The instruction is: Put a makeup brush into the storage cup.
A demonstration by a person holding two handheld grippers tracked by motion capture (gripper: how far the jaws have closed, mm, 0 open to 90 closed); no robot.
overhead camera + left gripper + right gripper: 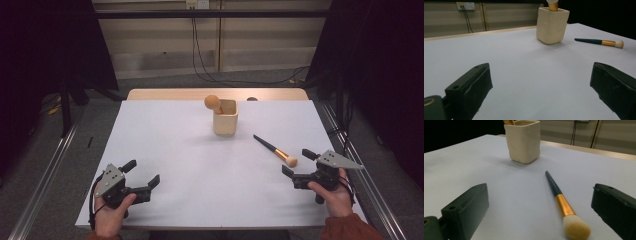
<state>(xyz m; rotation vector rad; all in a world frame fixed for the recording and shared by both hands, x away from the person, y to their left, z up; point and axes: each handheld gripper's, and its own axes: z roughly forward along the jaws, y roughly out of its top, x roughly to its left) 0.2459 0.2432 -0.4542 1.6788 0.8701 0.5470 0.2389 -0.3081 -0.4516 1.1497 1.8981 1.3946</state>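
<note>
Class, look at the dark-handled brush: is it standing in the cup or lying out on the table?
Out: the brush lies flat on the table, beside the cup.

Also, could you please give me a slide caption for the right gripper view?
Open right gripper faces a makeup brush lying on the white table, cream holder behind.

High view above the near table (165,150) edge, looking forward and down, gripper views low, close, sharing cup (225,118) and brush (274,149)
</note>
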